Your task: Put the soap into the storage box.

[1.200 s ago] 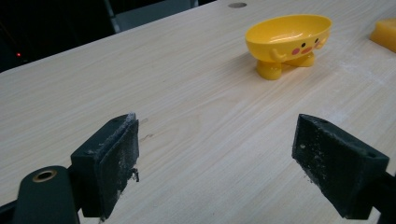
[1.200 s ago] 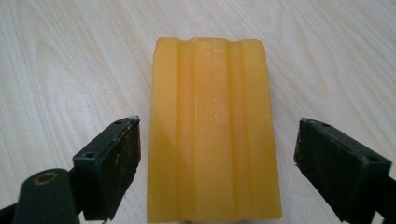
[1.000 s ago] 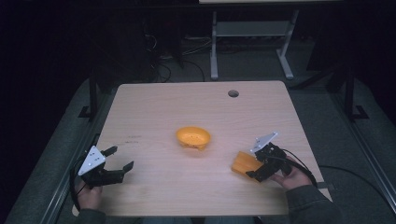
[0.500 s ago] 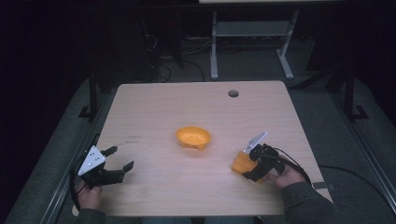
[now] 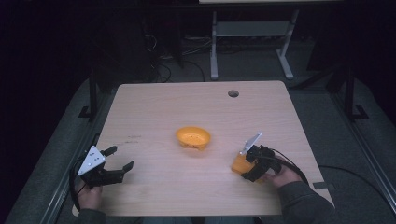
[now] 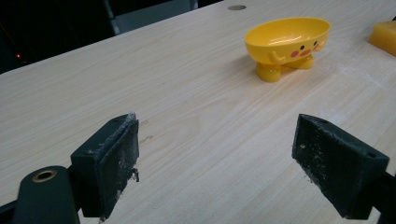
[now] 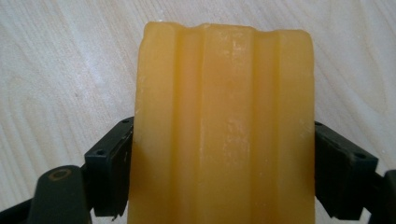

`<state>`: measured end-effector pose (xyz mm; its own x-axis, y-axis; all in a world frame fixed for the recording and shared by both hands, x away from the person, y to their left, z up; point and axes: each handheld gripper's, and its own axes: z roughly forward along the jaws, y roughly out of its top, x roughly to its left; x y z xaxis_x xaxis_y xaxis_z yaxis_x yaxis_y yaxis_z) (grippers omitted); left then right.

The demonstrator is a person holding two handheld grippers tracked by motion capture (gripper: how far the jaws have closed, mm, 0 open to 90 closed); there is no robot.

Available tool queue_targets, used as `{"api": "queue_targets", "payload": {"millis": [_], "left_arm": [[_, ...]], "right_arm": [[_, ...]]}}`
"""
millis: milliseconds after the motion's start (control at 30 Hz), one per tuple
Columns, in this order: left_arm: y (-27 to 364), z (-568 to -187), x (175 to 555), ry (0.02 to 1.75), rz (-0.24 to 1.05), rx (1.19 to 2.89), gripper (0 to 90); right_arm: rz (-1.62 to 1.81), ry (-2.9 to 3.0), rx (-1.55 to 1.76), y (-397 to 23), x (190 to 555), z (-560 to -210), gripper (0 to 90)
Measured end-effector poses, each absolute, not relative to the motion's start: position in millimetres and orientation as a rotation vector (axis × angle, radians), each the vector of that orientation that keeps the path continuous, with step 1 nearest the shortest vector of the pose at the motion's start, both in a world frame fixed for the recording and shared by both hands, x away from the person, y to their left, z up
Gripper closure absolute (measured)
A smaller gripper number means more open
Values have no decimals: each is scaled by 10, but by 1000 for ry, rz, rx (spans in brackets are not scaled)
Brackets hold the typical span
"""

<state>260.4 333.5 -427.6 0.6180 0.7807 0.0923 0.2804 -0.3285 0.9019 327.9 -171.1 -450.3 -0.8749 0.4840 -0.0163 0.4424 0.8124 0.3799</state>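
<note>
A yellow footed dish (image 5: 193,137) with a small cartoon face (image 6: 286,44) stands near the middle of the wooden table (image 5: 154,107). At the right front, my right gripper (image 5: 246,169) is shut on an orange ridged soap bar (image 5: 240,164), (image 7: 224,126); both black jaws press its sides, just above the tabletop. My left gripper (image 5: 119,160) rests at the left front, open, nothing between its pads (image 6: 109,163). In the left gripper view the soap bar (image 6: 385,37) peeks in at the right edge.
A round cable hole (image 5: 233,93) sits near the table's far edge. Behind the table stands a grey metal frame (image 5: 247,42) on dark floor. Cables trail from both grippers toward the front edge.
My right gripper has carried the soap bar leftward and slightly nearer the front edge. The left gripper and the dish have stayed where they were.
</note>
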Motion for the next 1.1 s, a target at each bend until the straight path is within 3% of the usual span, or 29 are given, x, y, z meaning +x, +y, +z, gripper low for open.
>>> {"api": "queue_targets", "payload": {"millis": [767,1100], "left_arm": [[3339,-4273,2605,845,662,1884,139],[3344,-4269,2605,843,667,1877,139]], "right_arm": [[554,2897,687,-1695,3272,-4492,204],[575,2880,619,-1584,3299,-4309,205]]}}
